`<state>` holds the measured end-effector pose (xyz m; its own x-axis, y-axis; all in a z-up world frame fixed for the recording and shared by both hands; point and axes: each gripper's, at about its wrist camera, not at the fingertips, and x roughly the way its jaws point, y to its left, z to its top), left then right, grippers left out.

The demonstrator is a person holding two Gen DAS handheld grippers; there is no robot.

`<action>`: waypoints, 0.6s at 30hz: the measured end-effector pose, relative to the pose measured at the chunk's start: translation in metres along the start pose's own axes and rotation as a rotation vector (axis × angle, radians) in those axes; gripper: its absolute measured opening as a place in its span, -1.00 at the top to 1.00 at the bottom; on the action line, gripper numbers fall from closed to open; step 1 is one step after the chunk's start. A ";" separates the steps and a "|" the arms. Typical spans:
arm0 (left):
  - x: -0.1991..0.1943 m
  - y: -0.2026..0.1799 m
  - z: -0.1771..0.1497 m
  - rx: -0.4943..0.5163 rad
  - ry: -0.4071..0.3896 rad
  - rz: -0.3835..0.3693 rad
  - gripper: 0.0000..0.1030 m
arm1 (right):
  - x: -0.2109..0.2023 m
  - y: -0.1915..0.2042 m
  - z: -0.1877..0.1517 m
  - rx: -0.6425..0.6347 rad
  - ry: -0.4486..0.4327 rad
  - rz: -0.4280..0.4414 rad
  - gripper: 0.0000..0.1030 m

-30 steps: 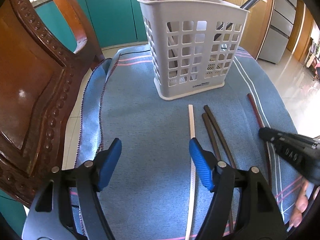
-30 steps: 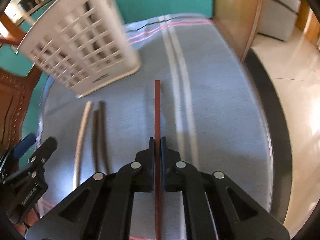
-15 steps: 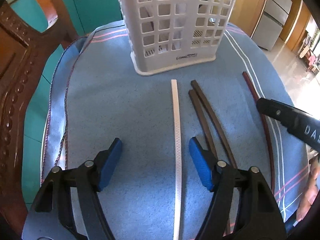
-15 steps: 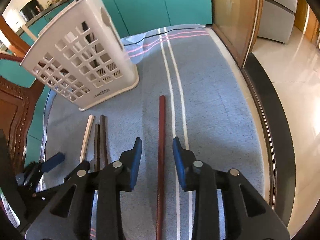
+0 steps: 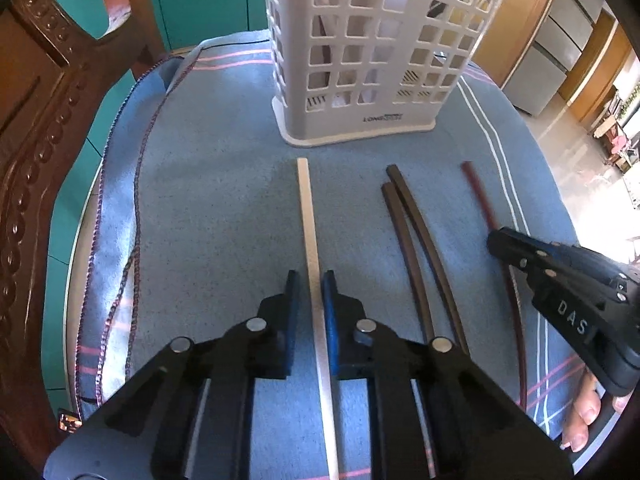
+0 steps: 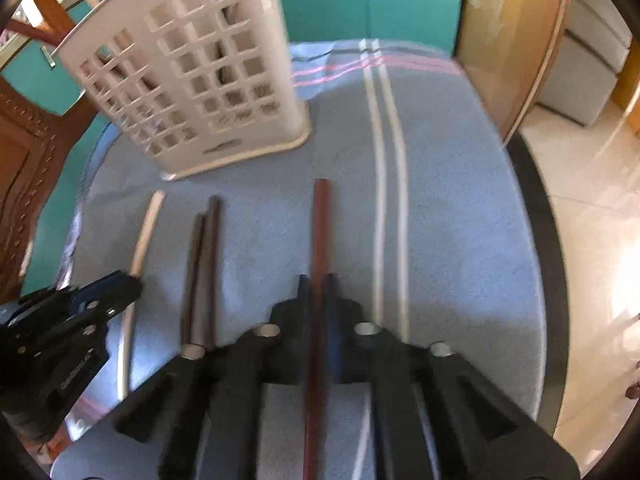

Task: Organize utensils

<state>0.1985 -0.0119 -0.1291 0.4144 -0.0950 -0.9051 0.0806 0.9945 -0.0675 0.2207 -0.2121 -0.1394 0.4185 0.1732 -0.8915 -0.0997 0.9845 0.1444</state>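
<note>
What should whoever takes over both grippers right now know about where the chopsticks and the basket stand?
Left gripper: fingers closed around the white chopstick, which lies on the blue cloth.
Right gripper: fingers shut on the reddish-brown chopstick, also lying on the cloth.
Two dark brown chopsticks lie side by side between those two, ungripped.
White utensil basket stands upright at the far end of the cloth, with some utensils already inside.
Done: both grasps are set or nearly so.
Left: lift both sticks, drop them into the basket, then fetch the dark pair.
</note>
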 end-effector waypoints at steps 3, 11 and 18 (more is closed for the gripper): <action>-0.004 -0.001 -0.005 0.011 0.006 -0.011 0.74 | -0.005 0.005 -0.006 -0.010 0.025 0.090 0.87; -0.001 -0.007 -0.004 0.029 -0.006 0.049 0.35 | -0.013 0.017 -0.011 -0.082 -0.027 0.028 0.65; 0.004 -0.004 0.002 0.027 -0.015 0.066 0.15 | -0.005 0.025 -0.019 -0.122 0.002 -0.006 0.55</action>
<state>0.2010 -0.0163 -0.1314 0.4334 -0.0298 -0.9007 0.0772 0.9970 0.0041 0.1987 -0.1884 -0.1397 0.4179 0.1668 -0.8931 -0.2059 0.9748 0.0858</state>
